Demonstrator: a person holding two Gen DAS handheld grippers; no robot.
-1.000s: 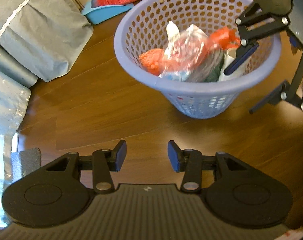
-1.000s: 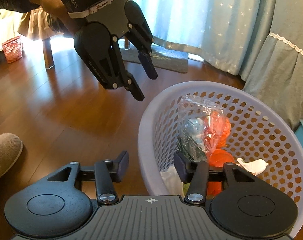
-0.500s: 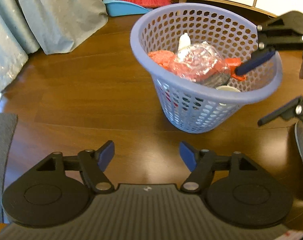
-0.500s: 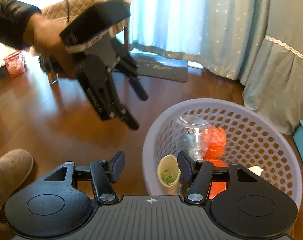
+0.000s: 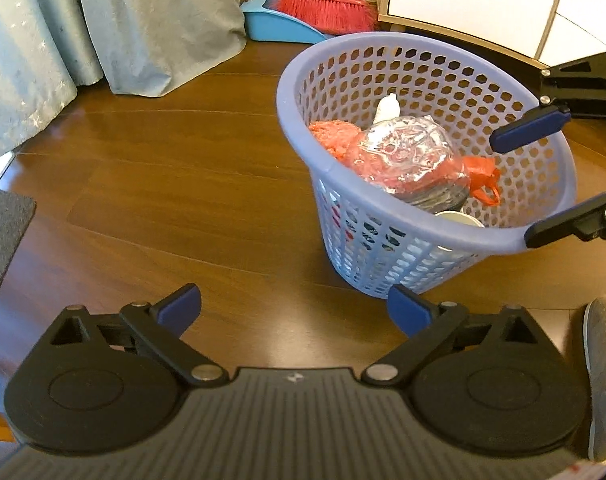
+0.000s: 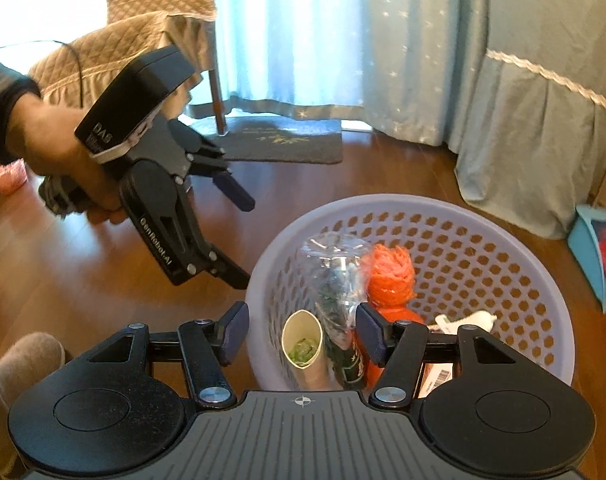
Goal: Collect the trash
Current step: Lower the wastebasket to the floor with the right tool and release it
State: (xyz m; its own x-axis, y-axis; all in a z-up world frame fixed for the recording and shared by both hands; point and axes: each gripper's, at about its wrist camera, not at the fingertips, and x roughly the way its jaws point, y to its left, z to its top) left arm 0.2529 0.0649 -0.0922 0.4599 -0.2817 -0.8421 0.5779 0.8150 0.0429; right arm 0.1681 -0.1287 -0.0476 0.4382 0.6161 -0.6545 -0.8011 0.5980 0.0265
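Left gripper (image 5: 294, 307) jaws have just been opening, now spread wide and empty beside the basket (image 5: 383, 204); right gripper (image 6: 301, 330) spread, empty above its rim; trash (image 5: 403, 156) lies inside, so deposit looks complete.

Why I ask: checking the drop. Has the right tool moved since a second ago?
Yes. In the left wrist view the right tool has withdrawn from inside the basket toward its right rim, its jaws just opening, empty.
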